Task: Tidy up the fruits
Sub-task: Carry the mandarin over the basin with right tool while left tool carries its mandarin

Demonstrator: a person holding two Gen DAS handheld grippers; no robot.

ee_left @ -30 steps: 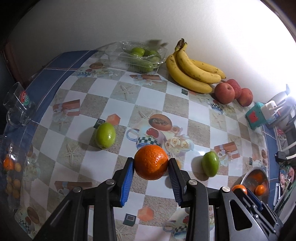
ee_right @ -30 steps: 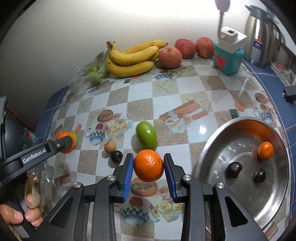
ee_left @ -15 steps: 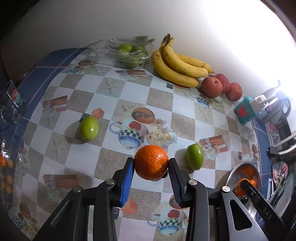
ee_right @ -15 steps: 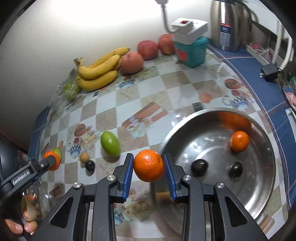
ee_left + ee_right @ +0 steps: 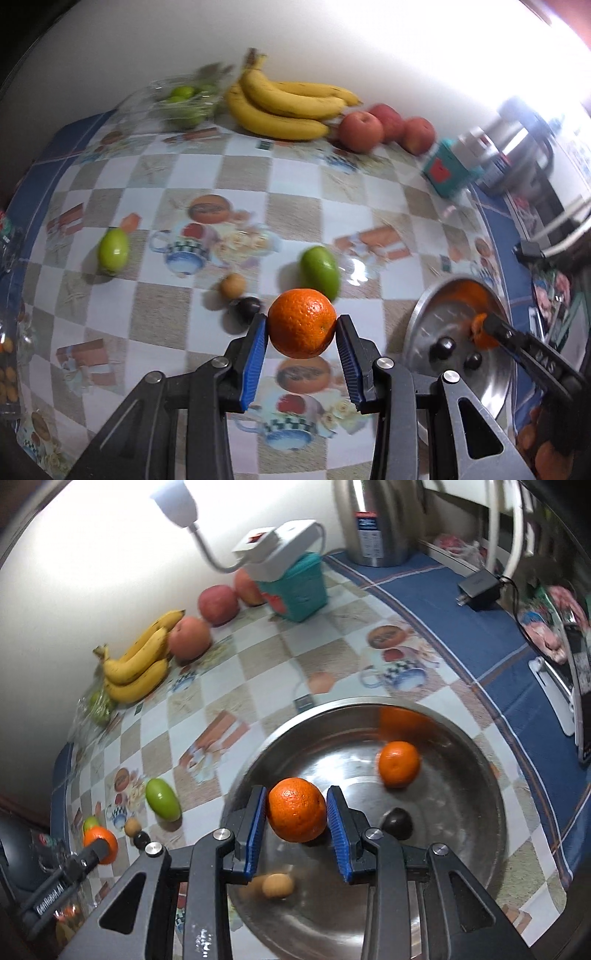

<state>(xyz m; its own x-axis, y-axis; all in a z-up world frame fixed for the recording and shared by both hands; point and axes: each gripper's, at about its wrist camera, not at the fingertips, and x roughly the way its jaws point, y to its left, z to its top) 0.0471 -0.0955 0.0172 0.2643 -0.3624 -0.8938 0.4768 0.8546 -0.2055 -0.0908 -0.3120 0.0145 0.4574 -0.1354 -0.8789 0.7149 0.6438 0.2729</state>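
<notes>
My left gripper is shut on an orange, held above the checked tablecloth left of the steel bowl. My right gripper is shut on a second orange and hangs over the left part of the steel bowl. Inside the bowl lie a small orange, a dark round fruit and a tan one. On the cloth lie two green fruits, plus a tan ball and a dark ball.
Bananas, red apples and a clear tray of green fruit line the wall. A teal box with a white lamp base, a steel kettle and a black charger stand at the back right.
Both grippers have moved right with their oranges. The right one went from over the cloth to over the bowl. The left one passed the green fruit and came close to the bowl.
</notes>
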